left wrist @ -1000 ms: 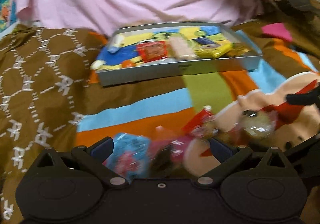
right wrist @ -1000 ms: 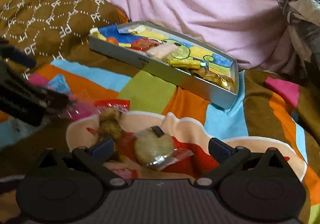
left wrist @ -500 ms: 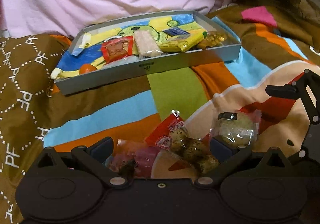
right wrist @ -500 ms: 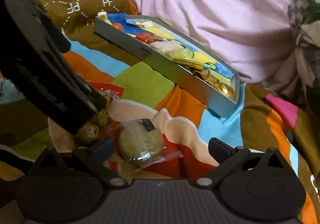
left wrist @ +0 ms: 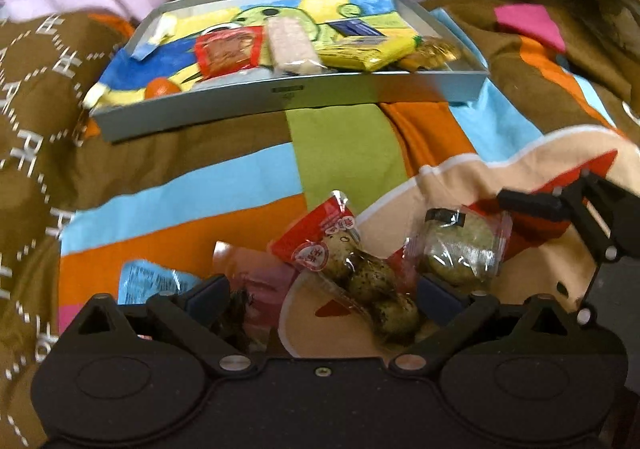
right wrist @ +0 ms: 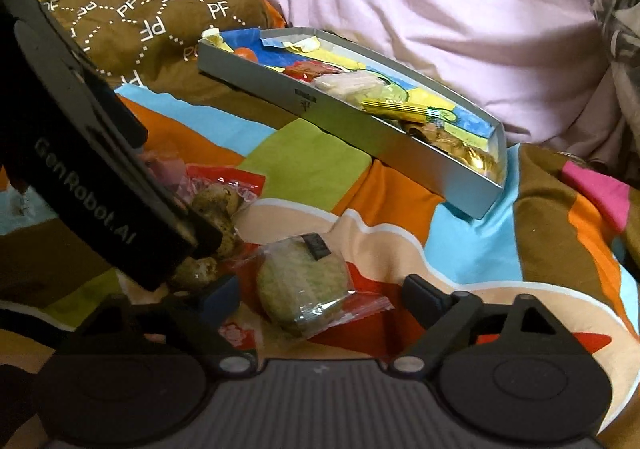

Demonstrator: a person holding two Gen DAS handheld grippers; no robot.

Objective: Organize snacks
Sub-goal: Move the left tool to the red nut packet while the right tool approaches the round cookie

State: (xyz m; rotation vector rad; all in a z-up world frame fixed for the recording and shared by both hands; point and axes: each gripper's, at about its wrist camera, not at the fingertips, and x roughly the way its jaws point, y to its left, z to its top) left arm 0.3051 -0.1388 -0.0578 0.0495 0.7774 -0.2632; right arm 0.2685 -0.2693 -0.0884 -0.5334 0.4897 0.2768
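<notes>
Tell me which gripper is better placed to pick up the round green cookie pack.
Right gripper: the green cookie pack lies between its closing jaws. The left gripper straddles the speckled egg pack.

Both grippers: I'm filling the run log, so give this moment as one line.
left gripper: jaws closing around egg packet, not gripped | right gripper: jaws closing around green cake packet, not gripped | tray: partly filled

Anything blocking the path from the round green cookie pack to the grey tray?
Nothing visible. The cookie pack lies between the right gripper fingers, whose jaws are closing, not yet pressing it. Only bare patterned blanket lies between it and the tray. The egg pack sits off to the side.
</notes>
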